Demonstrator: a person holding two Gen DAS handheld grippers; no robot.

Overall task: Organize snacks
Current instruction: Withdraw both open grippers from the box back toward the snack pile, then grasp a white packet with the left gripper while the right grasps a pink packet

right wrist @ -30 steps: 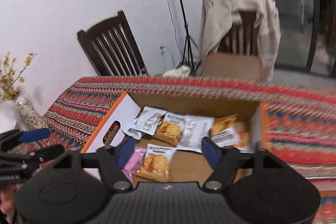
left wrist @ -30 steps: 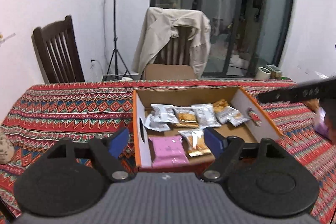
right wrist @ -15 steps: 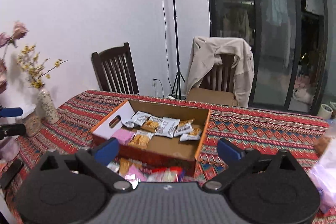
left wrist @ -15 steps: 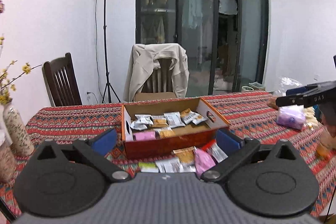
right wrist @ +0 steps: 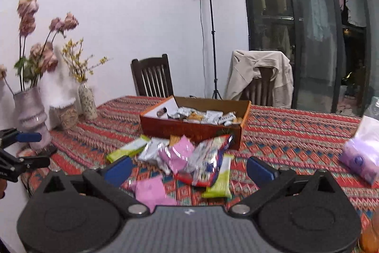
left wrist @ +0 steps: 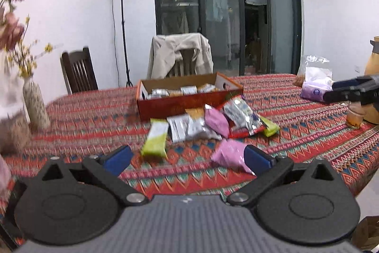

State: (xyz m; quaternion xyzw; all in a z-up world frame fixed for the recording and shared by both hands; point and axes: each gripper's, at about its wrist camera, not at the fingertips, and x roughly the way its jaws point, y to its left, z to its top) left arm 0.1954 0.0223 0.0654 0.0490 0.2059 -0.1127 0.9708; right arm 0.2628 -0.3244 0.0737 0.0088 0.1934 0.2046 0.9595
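An orange cardboard box (left wrist: 184, 104) (right wrist: 184, 128) holding several snack packets sits mid-table. In front of it lies a loose pile of snacks (left wrist: 208, 122) (right wrist: 189, 155): silver, pink and red packets and green bars (left wrist: 155, 140) (right wrist: 219, 179). A single pink packet (left wrist: 229, 155) (right wrist: 151, 189) lies nearest me. My left gripper (left wrist: 188, 158) is open and empty, back from the pile, its right finger beside that pink packet. My right gripper (right wrist: 189, 170) is also open and empty, short of the pile. Each gripper shows at the other view's edge (left wrist: 331, 91) (right wrist: 30, 148).
Vases with flowers (right wrist: 30, 110) (left wrist: 35, 101) stand at the table's left end. A purple tissue pack (left wrist: 315, 91) (right wrist: 360, 158) and a glass jar (left wrist: 354, 115) are at the right. Two chairs (right wrist: 151, 77) and a light stand (right wrist: 213, 39) are behind the table.
Both grippers have pulled back from over the box toward the table's near side, and their jaws have widened. The loose snack pile has come into view.
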